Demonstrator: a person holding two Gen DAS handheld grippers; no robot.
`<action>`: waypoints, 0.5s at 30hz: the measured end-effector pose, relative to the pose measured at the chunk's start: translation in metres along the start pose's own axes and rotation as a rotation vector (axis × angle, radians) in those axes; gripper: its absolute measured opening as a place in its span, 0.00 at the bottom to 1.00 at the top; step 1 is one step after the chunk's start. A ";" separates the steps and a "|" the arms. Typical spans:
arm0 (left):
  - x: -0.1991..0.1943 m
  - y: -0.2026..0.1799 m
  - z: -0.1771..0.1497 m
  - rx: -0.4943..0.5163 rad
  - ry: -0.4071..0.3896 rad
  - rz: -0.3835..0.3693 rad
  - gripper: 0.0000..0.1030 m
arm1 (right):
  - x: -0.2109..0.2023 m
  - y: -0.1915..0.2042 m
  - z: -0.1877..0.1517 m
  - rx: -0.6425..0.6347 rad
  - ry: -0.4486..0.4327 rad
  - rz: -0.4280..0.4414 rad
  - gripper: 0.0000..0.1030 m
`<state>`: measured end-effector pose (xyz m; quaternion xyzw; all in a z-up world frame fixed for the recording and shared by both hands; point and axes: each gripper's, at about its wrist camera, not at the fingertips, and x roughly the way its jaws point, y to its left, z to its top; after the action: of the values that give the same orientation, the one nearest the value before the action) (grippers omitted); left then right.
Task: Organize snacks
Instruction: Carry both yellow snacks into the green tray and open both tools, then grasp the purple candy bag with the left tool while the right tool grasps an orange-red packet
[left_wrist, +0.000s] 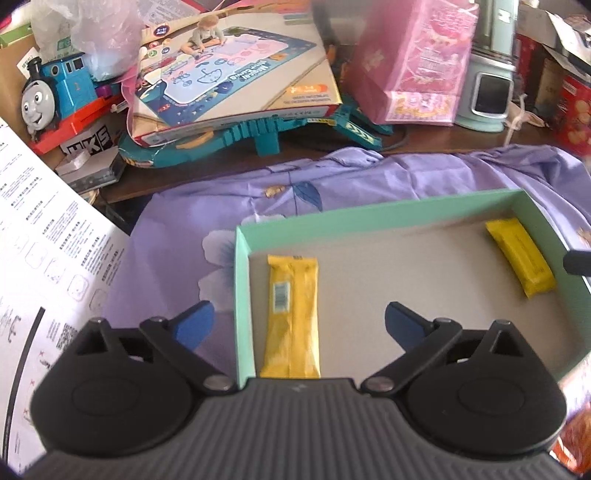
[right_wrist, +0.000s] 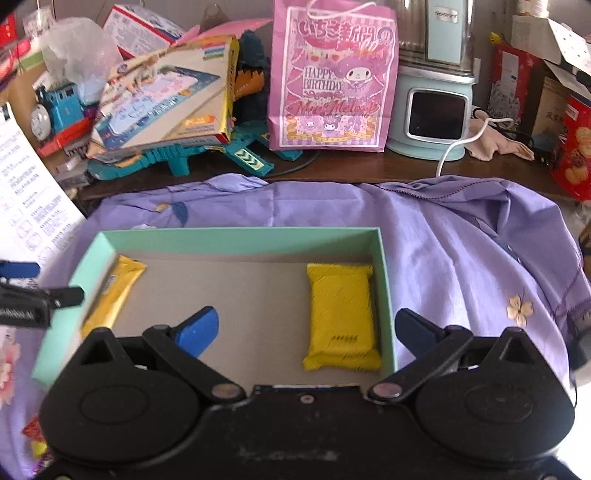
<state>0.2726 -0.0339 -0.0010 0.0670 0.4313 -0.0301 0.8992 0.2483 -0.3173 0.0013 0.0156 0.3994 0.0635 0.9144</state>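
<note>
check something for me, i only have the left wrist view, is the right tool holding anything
Observer: No. The right tool is open and empty above the mint box.
Operator: the far yellow pack looks thin from here, is it like the near one
Observer: No. The right wrist view shows a wide yellow pack lying flat along the box's right wall; the gold bar is narrow.
Operator: whats behind the box on that side
Observer: A pink birthday bag whose front, hidden from you, reads HAPPY BIRTHDAY.
</note>
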 end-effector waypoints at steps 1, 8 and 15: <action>-0.005 0.000 -0.005 0.002 0.001 -0.001 0.98 | -0.008 0.004 -0.006 0.001 -0.010 0.003 1.00; -0.039 0.000 -0.044 0.003 0.019 -0.027 0.98 | -0.048 0.034 -0.047 -0.008 0.018 0.022 1.00; -0.067 0.006 -0.081 -0.036 0.043 -0.059 0.99 | -0.076 0.060 -0.087 -0.009 0.073 0.034 1.00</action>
<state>0.1683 -0.0168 0.0017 0.0389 0.4527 -0.0472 0.8896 0.1272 -0.2690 0.0020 0.0159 0.4318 0.0815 0.8981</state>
